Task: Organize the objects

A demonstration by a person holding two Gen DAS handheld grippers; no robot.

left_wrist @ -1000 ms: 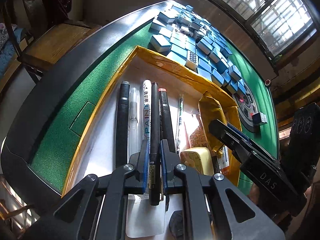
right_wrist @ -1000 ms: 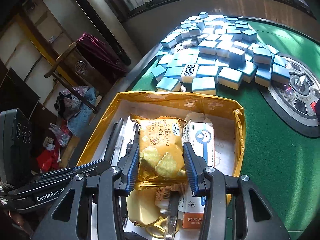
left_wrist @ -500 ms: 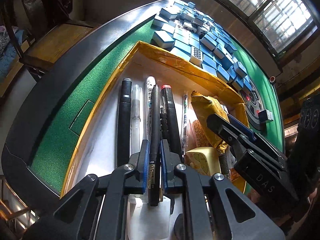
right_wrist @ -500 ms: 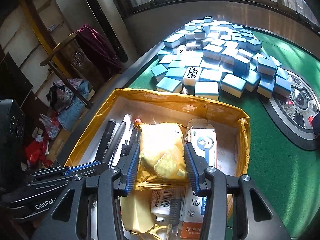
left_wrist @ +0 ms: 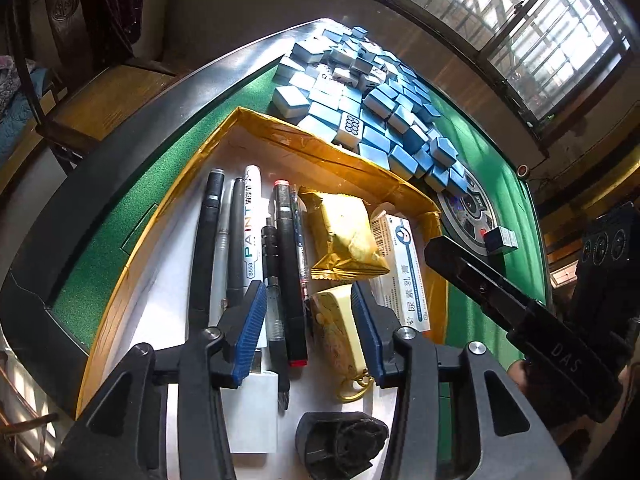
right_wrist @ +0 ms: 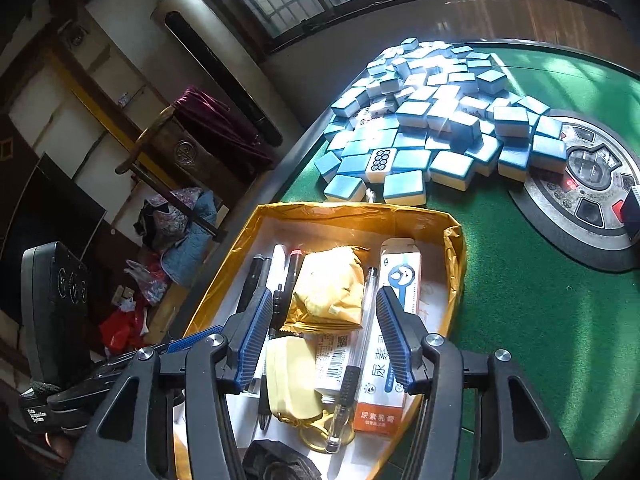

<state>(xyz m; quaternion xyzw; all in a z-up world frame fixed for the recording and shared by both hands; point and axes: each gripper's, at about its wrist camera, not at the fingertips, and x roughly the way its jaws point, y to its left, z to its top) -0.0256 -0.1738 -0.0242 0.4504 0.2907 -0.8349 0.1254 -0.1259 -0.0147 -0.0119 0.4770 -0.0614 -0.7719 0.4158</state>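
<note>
The left gripper (left_wrist: 308,322) hangs over the shallow yellow-walled box (left_wrist: 320,148), and its jaws are opening; the blue pads (left_wrist: 251,326) press on nothing. Between and under the two fingers lie a slim dark pen (left_wrist: 272,300) and a thick black marker with a red end (left_wrist: 289,276). Just outside the left finger lie the white PAINT marker (left_wrist: 253,236), a clear pen and a long black pen (left_wrist: 208,248), all side by side and pointing away from the tool. Close to the inner side of the right finger is a pale yellow keychain piece (left_wrist: 336,324) with a gold ring. Ahead of this finger lie the gold cracker packet (left_wrist: 344,236) and, more to the right, the white ointment carton (left_wrist: 402,268). The right gripper (right_wrist: 320,336) is above the same box (right_wrist: 456,264), and its jaws also are opening and hold nothing. The cracker packet (right_wrist: 326,288) lies between and a little ahead of its fingers, not touched by the pads. A clear pen with a black grip (right_wrist: 360,344) lies along the inner side of the right finger, partly over the carton (right_wrist: 394,320). The yellow keychain piece (right_wrist: 290,380) is under the tool, nearer to the left finger. Beyond the box's far wall, on the green table (right_wrist: 520,300), lies a heap of blue-backed mahjong tiles (right_wrist: 420,120).
</note>
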